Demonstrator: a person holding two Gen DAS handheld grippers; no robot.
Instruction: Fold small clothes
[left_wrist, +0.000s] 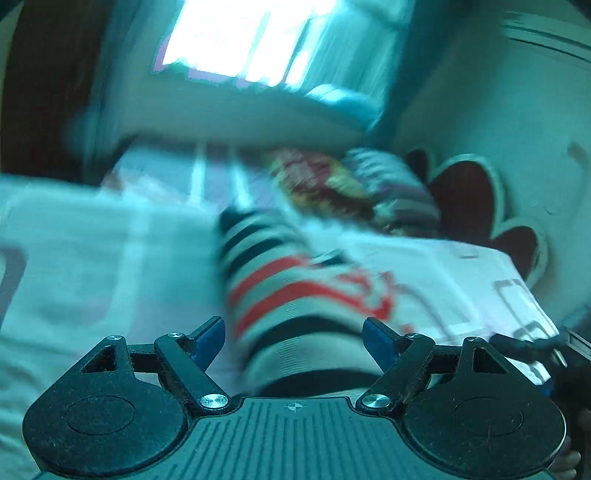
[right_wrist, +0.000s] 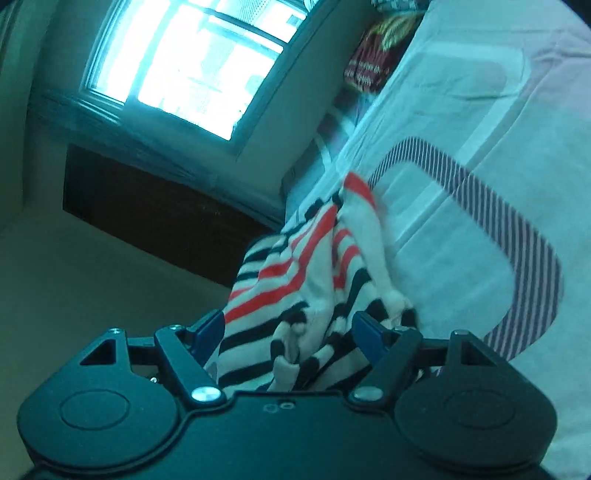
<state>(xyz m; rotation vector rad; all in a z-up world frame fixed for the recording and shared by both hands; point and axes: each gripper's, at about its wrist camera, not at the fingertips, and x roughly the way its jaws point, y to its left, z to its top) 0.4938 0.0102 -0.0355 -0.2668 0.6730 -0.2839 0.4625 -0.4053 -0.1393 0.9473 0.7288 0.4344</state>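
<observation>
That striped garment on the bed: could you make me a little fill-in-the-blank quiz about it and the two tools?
1. The striped garment has black and ____ stripes.
2. It lies on a ____.
3. The right tool has its jaws ____, with cloth bunched between them.
4. Bright light comes through a ____ beyond the bed.

Missing words: red; bed; open; window

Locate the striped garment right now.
The striped garment lies bunched on the bedsheet, below the window in the right wrist view, between the open right gripper fingers.
</observation>
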